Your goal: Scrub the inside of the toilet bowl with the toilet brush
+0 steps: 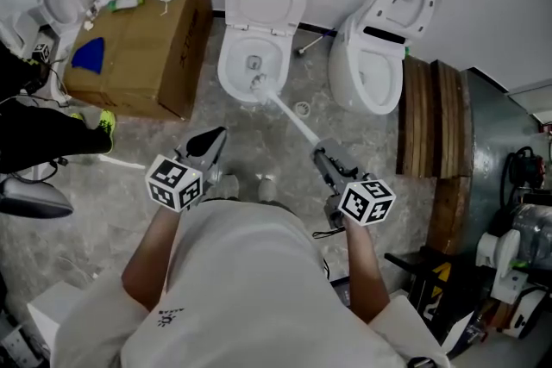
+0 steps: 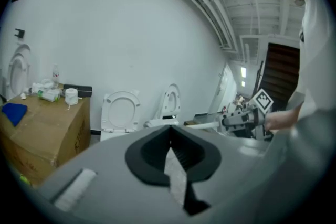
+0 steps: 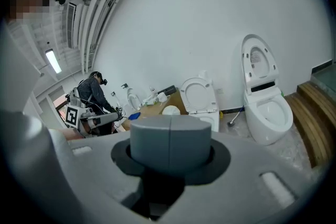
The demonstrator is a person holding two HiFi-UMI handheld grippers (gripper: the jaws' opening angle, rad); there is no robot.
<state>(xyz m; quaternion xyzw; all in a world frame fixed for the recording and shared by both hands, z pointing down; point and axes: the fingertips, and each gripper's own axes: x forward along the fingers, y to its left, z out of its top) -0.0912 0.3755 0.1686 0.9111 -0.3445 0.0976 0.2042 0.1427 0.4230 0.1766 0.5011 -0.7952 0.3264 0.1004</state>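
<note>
The white toilet point(image 1: 254, 56) stands at the top centre of the head view with its lid and seat up. A toilet brush with a long white handle point(image 1: 293, 121) slants from my right gripper point(image 1: 321, 158) down into the bowl, and its head point(image 1: 257, 84) rests at the bowl's near inner wall. My right gripper is shut on the handle's end. In the right gripper view the jaws hide most of the handle; only the white brush head point(image 3: 170, 110) shows past them. My left gripper point(image 1: 216, 138) hangs shut and empty, left of the brush and short of the toilet.
A second white toilet point(image 1: 375, 56) stands to the right, with stacked wooden boards point(image 1: 435, 116) beyond it. At the left is a cardboard box point(image 1: 138, 39) with small items on top. A small white round piece point(image 1: 301, 109) lies on the floor between the toilets. Another person point(image 3: 94, 94) stands at the back.
</note>
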